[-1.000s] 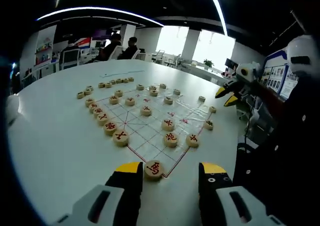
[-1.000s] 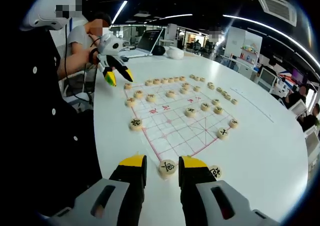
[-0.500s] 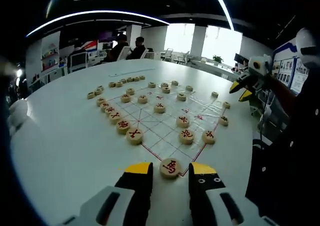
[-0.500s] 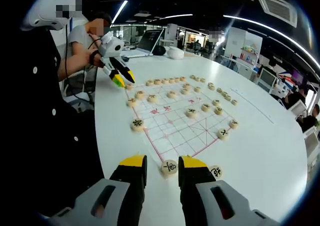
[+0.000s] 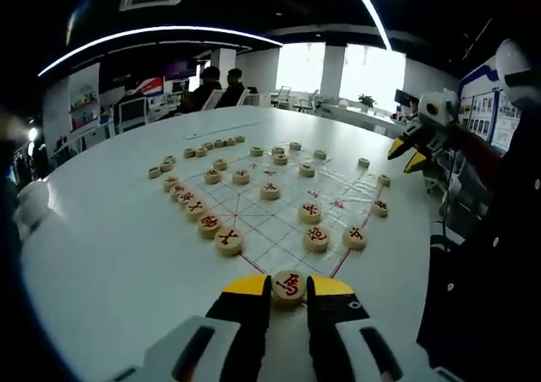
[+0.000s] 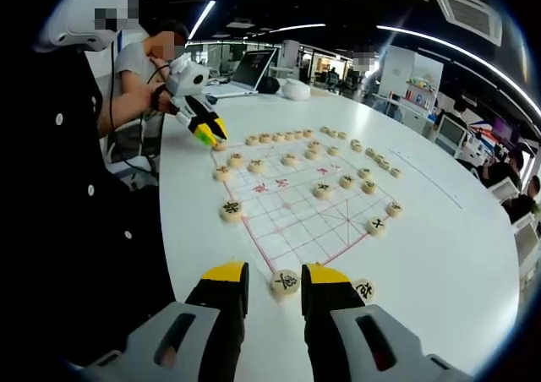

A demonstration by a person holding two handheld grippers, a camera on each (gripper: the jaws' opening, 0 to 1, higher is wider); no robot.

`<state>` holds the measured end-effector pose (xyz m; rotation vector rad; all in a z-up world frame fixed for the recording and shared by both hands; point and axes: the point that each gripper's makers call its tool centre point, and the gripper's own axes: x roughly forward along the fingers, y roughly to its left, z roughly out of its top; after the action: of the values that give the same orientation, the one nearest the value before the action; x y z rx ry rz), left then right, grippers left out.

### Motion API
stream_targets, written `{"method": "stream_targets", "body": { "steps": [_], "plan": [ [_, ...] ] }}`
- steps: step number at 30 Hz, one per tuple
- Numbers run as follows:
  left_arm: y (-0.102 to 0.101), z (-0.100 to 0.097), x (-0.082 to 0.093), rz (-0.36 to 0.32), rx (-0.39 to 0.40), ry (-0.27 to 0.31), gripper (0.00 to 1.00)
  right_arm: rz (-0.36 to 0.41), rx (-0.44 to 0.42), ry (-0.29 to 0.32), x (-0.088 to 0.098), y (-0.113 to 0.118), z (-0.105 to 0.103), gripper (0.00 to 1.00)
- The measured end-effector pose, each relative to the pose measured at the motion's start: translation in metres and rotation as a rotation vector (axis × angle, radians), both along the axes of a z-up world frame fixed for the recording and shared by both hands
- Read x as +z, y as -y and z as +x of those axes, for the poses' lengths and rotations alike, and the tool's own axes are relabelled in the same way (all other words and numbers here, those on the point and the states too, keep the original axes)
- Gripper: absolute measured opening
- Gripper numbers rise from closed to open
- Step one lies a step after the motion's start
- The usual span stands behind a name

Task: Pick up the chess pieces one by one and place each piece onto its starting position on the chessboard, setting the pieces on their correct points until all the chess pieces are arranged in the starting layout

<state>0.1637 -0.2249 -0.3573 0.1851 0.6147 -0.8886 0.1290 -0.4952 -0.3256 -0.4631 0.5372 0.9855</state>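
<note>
Left gripper view: my left gripper [image 5: 288,286] sits at bottom centre, its yellow-tipped jaws drawn in against a round wooden piece with a red character [image 5: 288,284]; the jaws touch the disc on both sides, so it is clamped on that piece. The disc lies flat, face up, its character reading upright toward the camera, at the near corner of the chessboard [image 5: 279,204]. The board is a thin printed sheet with red lines on the white round table [image 5: 110,255], its long axis running from bottom centre up toward the frame's middle. A file of red pieces [image 5: 207,220] runs along the board's left edge; three more red discs [image 5: 317,237] sit right of centre. My right gripper [image 5: 410,150] shows at upper right, yellow tips pointing down-left.

Right gripper view: my right gripper [image 6: 272,281] is at bottom centre, jaws parted a little, with a flat disc bearing a black character [image 6: 285,282] between them at the board's near corner. I cannot tell whether the jaws touch it. Another black-marked piece [image 6: 363,291] lies just right of the right jaw. The left gripper appears at upper left of this frame, tips together at the board's far corner.
</note>
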Motion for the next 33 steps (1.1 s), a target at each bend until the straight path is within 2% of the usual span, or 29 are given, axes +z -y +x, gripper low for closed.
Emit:
{"method": "stream_targets", "body": {
  "steps": [11, 13, 15, 17, 23, 30, 33],
  "plan": [
    [0.001, 0.006, -0.006, 0.004, 0.002, 0.006, 0.21, 0.000, -0.007, -0.002, -0.001, 0.002, -0.002, 0.26],
    [0.001, 0.005, -0.008, 0.020, -0.005, 0.014, 0.30, 0.001, -0.008, -0.002, -0.001, 0.003, -0.003, 0.26],
    [0.002, 0.004, -0.005, -0.006, -0.002, 0.004, 0.43, 0.003, -0.010, 0.000, 0.000, 0.003, -0.003, 0.26],
    [0.001, 0.001, -0.001, -0.022, -0.007, 0.008, 0.43, 0.004, -0.013, 0.002, 0.000, 0.004, -0.003, 0.26],
    [-0.008, -0.001, 0.011, -0.014, 0.011, 0.041, 0.50, 0.007, -0.033, 0.011, 0.002, 0.010, 0.000, 0.26],
    [-0.013, -0.008, 0.021, 0.007, 0.021, 0.074, 0.58, -0.027, -0.063, 0.038, 0.010, 0.031, 0.012, 0.28],
    [-0.015, -0.012, 0.020, 0.033, 0.018, 0.083, 0.59, -0.072, -0.086, 0.046, 0.010, 0.048, 0.021, 0.30]
  ]
}}
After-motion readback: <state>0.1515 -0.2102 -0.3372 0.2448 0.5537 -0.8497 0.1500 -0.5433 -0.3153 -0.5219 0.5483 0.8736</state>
